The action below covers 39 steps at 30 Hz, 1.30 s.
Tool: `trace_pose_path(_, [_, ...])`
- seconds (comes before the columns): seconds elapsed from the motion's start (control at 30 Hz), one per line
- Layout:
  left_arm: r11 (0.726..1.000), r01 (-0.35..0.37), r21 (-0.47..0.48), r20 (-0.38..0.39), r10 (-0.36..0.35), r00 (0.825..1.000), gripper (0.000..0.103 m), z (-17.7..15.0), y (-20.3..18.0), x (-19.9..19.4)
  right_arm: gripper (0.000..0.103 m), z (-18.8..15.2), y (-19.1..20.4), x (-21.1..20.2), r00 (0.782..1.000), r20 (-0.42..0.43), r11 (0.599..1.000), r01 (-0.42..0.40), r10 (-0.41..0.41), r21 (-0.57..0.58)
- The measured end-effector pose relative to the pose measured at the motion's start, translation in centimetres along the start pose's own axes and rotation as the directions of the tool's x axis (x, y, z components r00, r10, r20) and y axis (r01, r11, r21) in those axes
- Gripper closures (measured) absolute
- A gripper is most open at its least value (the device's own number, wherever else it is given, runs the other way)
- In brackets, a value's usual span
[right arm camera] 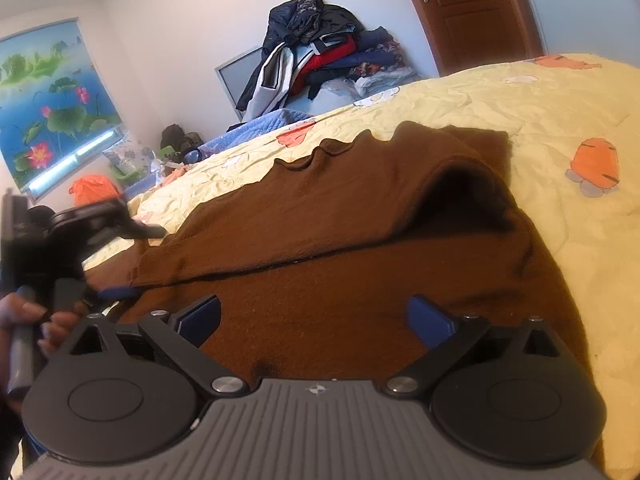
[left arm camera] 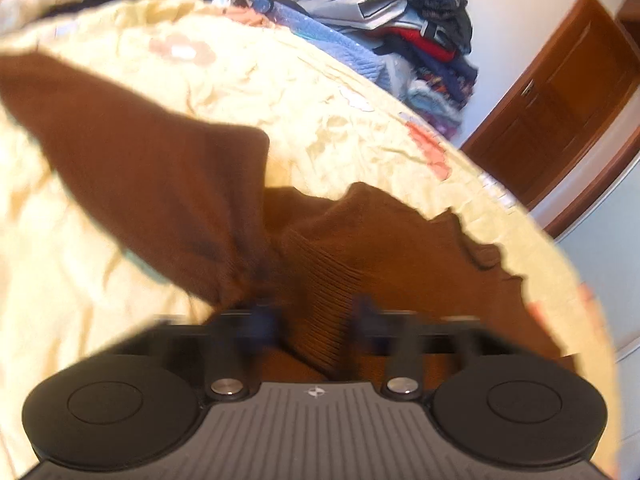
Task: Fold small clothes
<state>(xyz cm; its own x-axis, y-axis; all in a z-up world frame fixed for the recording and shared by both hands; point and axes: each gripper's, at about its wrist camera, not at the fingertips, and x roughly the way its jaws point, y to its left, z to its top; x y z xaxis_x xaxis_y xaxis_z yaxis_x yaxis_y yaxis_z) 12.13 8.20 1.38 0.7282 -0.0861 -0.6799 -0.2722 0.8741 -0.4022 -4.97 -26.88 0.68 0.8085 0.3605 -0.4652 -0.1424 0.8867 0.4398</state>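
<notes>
Brown sweater lies on the yellow quilt of the bed, one part folded over the body. Left hand-held gripper pinches a ribbed bunch of the sweater, lifting it, view blurred; right hand-held gripper hovers spread wide over the sweater, holding nothing. Clothes pile and door sit behind the bed.
</notes>
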Motion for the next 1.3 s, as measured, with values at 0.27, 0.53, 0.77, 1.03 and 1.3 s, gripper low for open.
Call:
trace_pose_path(0.27, [0.992, -0.077, 0.104, 0.236, 0.05, 0.97, 0.097, 3.1, 0.9, -5.1, 0.001, 0.1, -1.0, -0.1, 0.999, 0.016, 0.997, -0.051, 0.05, 0.063])
trace_pose_path(0.53, [0.953, -0.161, 0.255, 0.061, 0.15, 0.987, 0.09, 2.4, 1.5, -2.2, 0.0, 0.2, -1.1, -0.3, 0.998, 0.013, 0.995, -0.067, 0.066, 0.08])
trace_pose_path(0.77, [0.945, -0.042, 0.324, 0.236, -0.038, 0.971, 0.001, 0.6, -2.4, -6.3, 0.0, 6.6, -1.2, -0.1, 0.998, 0.066, 0.999, -0.011, 0.008, 0.05])
trace_pose_path(1.03, [0.848, -0.04, 0.528, 0.026, 0.031, 0.999, 0.0, -2.4, -5.6, 3.1, 0.0, 8.6, -2.2, 11.4, 0.938, -0.074, 0.898, 0.297, -0.337, -0.326])
trace_pose_path(1.3, [0.922, 0.015, 0.387, 0.138, -0.074, 0.988, 0.0, 1.2, 1.3, -2.6, 0.0, 8.1, -3.3, 10.6, 0.944, -0.059, 0.906, 0.291, -0.323, -0.306])
